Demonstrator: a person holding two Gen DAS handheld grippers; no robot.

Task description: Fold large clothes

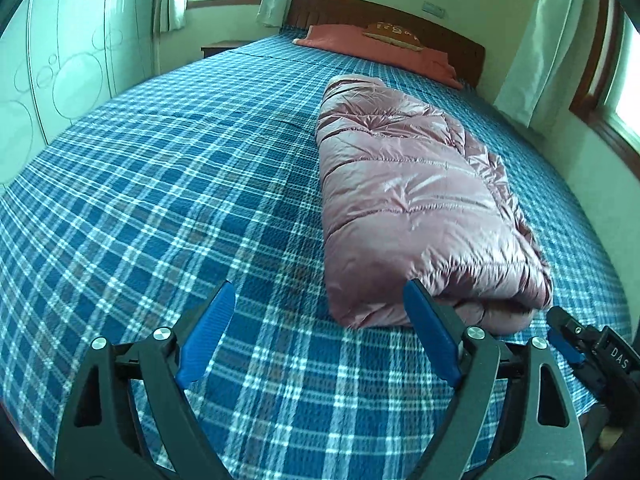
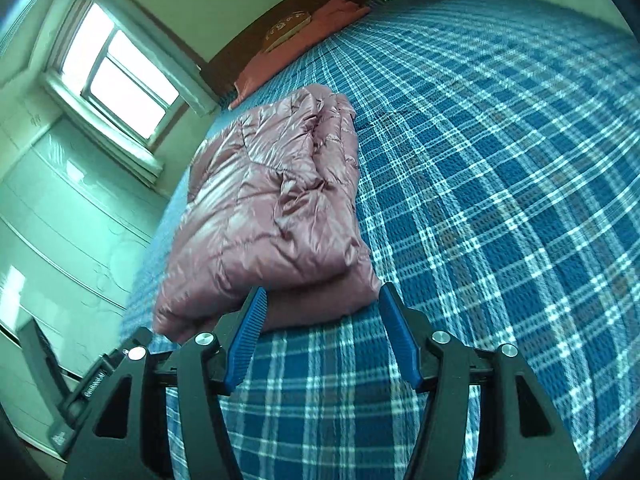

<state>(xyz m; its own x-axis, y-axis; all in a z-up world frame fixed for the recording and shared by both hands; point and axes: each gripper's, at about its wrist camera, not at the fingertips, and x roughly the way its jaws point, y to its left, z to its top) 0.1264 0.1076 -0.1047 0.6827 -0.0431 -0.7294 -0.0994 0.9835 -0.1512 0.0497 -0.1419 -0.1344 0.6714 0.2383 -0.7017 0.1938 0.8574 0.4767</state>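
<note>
A shiny pink puffer jacket (image 1: 412, 200) lies folded into a long bundle on the blue plaid bed cover (image 1: 180, 184). My left gripper (image 1: 320, 300) is open and empty, just in front of the bundle's near end, its right finger by the jacket's edge. The right gripper (image 1: 560, 328) shows at the lower right of the left wrist view, near the bundle's right corner. In the right wrist view the jacket (image 2: 264, 216) lies ahead, and my right gripper (image 2: 322, 308) is open with its fingers on either side of the bundle's near corner, not closed on it.
A red pillow (image 1: 372, 46) with a small brown cushion (image 1: 394, 32) lies at the wooden headboard (image 1: 460, 42). White wardrobe doors (image 1: 60, 64) stand left of the bed. Windows with curtains (image 1: 532, 48) line the far and right walls. The plaid cover (image 2: 500, 168) stretches wide to the right.
</note>
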